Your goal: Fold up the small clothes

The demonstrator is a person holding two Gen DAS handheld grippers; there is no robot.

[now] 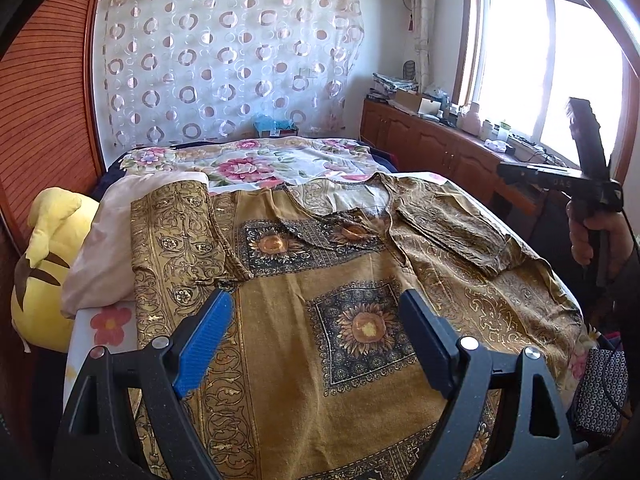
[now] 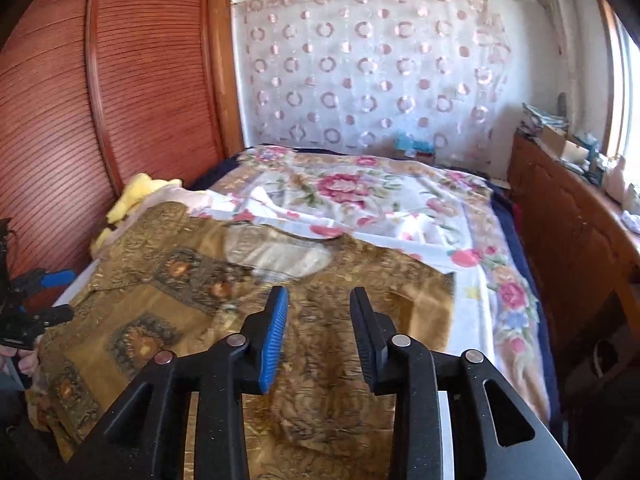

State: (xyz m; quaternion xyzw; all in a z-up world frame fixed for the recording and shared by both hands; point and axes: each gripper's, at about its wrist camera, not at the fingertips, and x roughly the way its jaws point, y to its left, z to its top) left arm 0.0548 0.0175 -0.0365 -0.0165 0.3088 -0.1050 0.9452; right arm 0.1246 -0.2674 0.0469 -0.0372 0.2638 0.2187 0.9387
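A gold-brown patterned top with sunflower squares lies flat on the bed, neckline away from me, both sleeves folded in over the body. It also shows in the right wrist view. My left gripper is open and empty, hovering over the lower middle of the garment. My right gripper is open and empty above the garment's right side near the folded sleeve; it also appears at the right edge of the left wrist view, held in a hand.
A floral bedspread covers the bed beyond the garment. A yellow plush toy and a pale pillow lie at the left. A red-brown wardrobe stands left; a cluttered wooden cabinet runs under the window at right.
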